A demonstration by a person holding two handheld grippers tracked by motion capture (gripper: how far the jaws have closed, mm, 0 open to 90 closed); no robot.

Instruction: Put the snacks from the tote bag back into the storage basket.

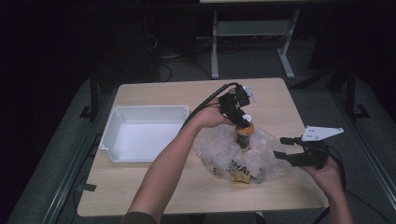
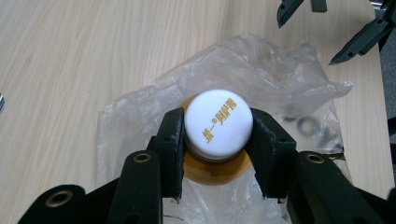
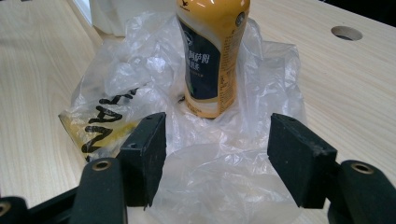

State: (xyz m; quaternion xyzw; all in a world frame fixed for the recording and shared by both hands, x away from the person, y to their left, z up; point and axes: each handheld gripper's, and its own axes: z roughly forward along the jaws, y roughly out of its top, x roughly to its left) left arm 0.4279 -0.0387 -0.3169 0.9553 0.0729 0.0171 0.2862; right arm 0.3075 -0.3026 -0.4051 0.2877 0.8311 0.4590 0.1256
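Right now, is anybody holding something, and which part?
The left gripper holds the bottle by its white cap. The right gripper is open and holds nothing.

Bottle on bag, tray beside
The bottle [image 1: 244,135] stands upright on the bag [image 1: 261,158]; the tray [image 1: 116,135] lies at nine o'clock on the counter [image 1: 154,186].

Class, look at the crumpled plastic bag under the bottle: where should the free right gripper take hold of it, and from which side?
Grip the loose near edge of the plastic bag, coming in low and level from the right gripper side. There the film bunches up free of the bottle, which the left gripper holds upright by its cap.
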